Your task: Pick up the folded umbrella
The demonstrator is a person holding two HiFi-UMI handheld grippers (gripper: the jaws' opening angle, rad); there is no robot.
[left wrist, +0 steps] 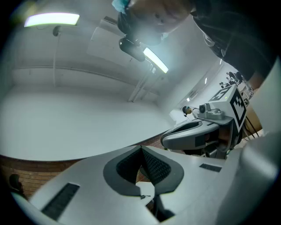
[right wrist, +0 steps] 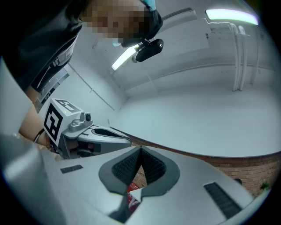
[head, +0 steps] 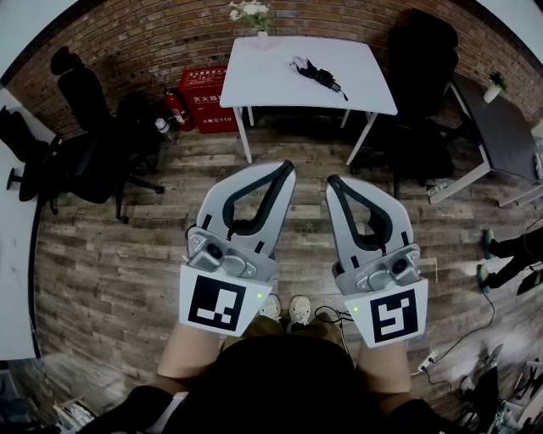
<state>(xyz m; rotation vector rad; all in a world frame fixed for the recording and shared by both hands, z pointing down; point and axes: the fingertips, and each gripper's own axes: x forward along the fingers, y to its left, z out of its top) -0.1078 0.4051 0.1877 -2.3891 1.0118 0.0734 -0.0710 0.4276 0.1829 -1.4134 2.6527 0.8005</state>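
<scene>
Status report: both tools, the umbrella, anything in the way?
Left tool shut, empty. Right tool shut, empty. Folded umbrella on white table, untouched. No obstacle seen.

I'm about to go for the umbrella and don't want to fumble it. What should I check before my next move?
1. Target found: ok. The black folded umbrella lies on the white rectangular table.
2. Left tongs empty: ok, shut on nothing.
3. Right tongs empty: ok, shut on nothing.
4. Tongs opened for a grasp: not ok, both are shut.
5. Umbrella within reach: not ok, a stretch of wooden plank floor lies between it and both tongs.
6. Room around the umbrella: ok, the vase of white flowers stands apart at the table's far edge.
</scene>
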